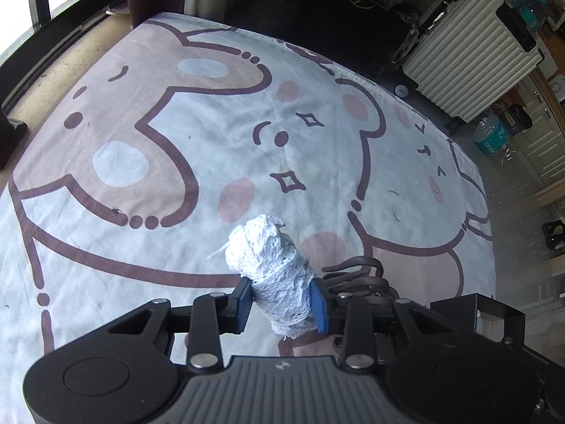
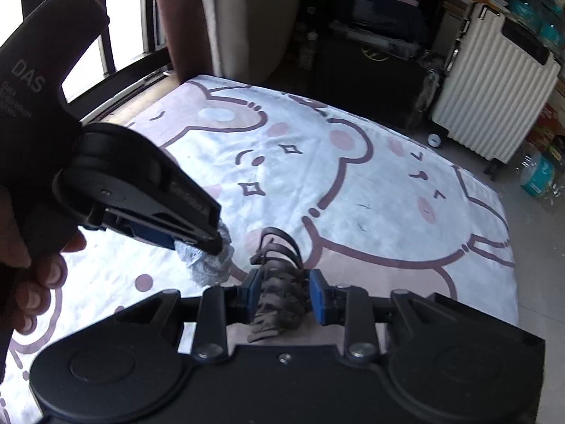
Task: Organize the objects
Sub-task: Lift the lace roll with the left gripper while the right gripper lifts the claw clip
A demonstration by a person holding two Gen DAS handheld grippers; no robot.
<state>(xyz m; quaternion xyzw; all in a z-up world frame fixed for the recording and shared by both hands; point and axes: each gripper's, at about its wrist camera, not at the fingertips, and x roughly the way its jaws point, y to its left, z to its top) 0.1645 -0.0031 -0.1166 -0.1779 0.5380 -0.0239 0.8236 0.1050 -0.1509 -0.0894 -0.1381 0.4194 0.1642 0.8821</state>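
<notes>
Rolled white lace cloth (image 1: pixel 268 247): long axis running from 6 o'clock up toward 11 o'clock in the left wrist view, free frayed end pointing away from the camera, lower end tucked between the pads. Raised above the bear-print blanket (image 1: pixel 141 70), not resting on it as far as can be told.

Brown strappy bundle (image 2: pixel 275 318): long axis from 6 to 12 o'clock in the right wrist view, dark looped cords fanning out at the 12 o'clock end. Sits at about 3 o'clock of the lace roll, just beside it.

Left gripper (image 1: pixel 282 300): tilted steeply down toward the blanket, seen in the right wrist view entering from 9 o'clock. Hand (image 2: pixel 39 272) wrapped round its handle, fingertips curled at the left edge. Blue pads clenched on the lace roll, one on each flank, squeezing it at its lower third.

Right gripper (image 2: pixel 284 293): also angled down, just to the right of the left one. Jaws narrow, brown bundle standing between the blue pads. Left pad against the bundle; right pad very close. Cannot tell whether the pads are pressing or merely flanking it.

Ribbed pale suitcase (image 2: pixel 494 99) at 2 o'clock, beyond the blanket's far edge, well apart.
</notes>
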